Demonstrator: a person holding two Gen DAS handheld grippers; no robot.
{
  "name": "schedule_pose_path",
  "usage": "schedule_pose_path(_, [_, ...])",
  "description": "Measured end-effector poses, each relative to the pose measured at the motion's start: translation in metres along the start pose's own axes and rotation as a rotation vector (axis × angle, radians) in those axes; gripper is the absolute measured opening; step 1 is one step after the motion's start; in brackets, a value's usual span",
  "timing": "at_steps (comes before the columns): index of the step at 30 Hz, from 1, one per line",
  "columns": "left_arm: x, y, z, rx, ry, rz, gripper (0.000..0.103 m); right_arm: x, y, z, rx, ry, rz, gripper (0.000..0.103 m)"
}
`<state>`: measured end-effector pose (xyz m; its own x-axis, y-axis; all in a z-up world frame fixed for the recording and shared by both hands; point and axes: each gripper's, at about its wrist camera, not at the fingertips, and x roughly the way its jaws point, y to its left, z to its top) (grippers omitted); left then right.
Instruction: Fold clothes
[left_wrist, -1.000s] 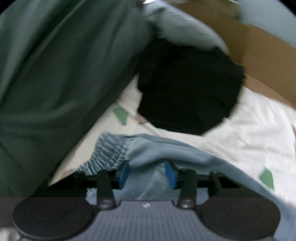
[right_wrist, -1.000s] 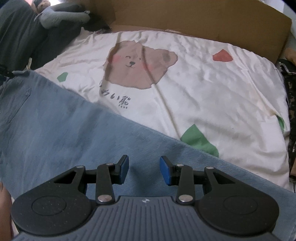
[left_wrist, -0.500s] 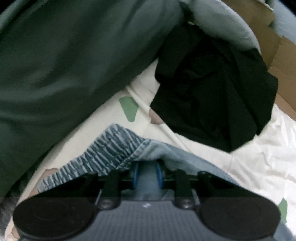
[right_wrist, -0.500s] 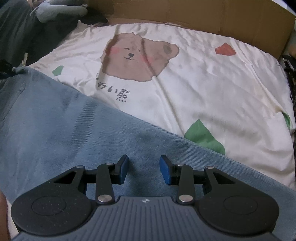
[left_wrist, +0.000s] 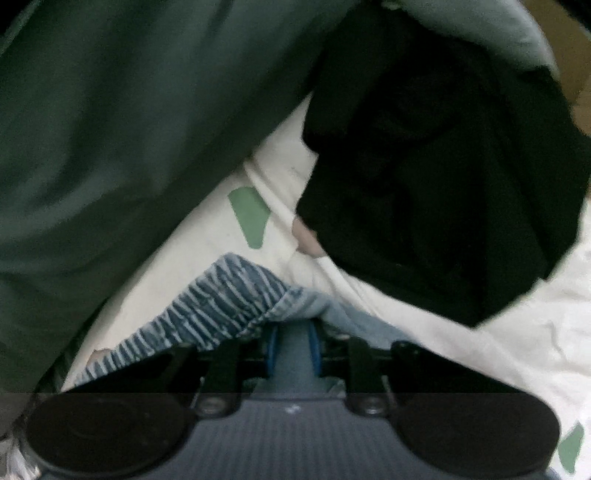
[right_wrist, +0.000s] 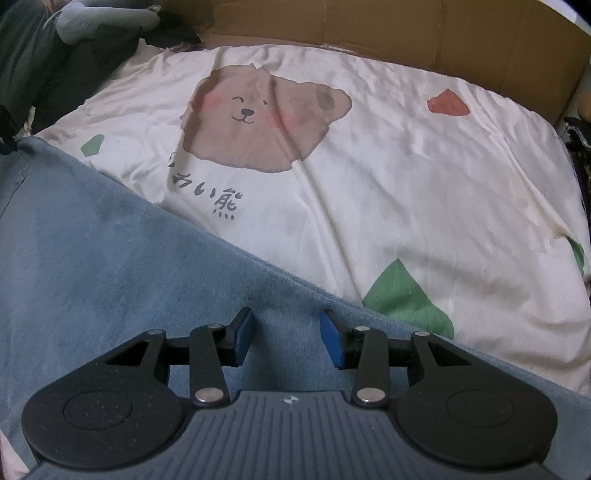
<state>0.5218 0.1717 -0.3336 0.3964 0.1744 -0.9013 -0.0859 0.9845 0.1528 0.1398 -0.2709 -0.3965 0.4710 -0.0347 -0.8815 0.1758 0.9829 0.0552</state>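
A light blue denim garment with a gathered elastic waistband (left_wrist: 229, 306) lies on a cream bear-print sheet (left_wrist: 207, 236). My left gripper (left_wrist: 293, 339) has a fold of this blue fabric between its blue pads; the jaws are closing and the pads press on the cloth. In the right wrist view the same blue garment (right_wrist: 110, 258) spreads flat across the lower left. My right gripper (right_wrist: 286, 332) hovers just above it, jaws opening, with nothing pinched between the pads.
A black garment (left_wrist: 443, 184) lies crumpled on the sheet ahead of the left gripper, and dark green fabric (left_wrist: 110, 129) fills the left side. A cardboard wall (right_wrist: 406, 29) borders the far edge of the sheet (right_wrist: 406, 184). Grey clothing (right_wrist: 96, 18) sits at the far left corner.
The left jaws have come together onto the fold of blue fabric, and that gripper has moved closer to the black garment. The right gripper has sunk slightly toward the blue garment.
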Motion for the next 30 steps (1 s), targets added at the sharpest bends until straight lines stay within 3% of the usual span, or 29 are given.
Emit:
schedule_pose_path(8, [-0.056,0.007,-0.028,0.069,-0.079,-0.130,0.034,-0.001,-0.002,0.000,0.013,-0.013,0.006,0.047])
schedule_pose_path(12, [-0.062,-0.015,-0.034,0.159,-0.138,-0.163,0.055,-0.002,-0.003,-0.001,0.019,-0.017,0.011,0.047])
schedule_pose_path(20, [-0.027,-0.048,-0.035,0.256,-0.127,-0.132,0.053,-0.003,-0.003,-0.002,-0.001,-0.013,0.015,0.047])
schedule_pose_path(26, [0.002,-0.052,-0.033,0.251,-0.135,-0.127,0.065,-0.003,-0.002,-0.002,-0.015,-0.008,0.016,0.047])
schedule_pose_path(30, [-0.003,-0.051,-0.029,0.225,-0.132,-0.124,0.062,-0.003,-0.002,-0.002,-0.020,-0.008,0.014,0.047])
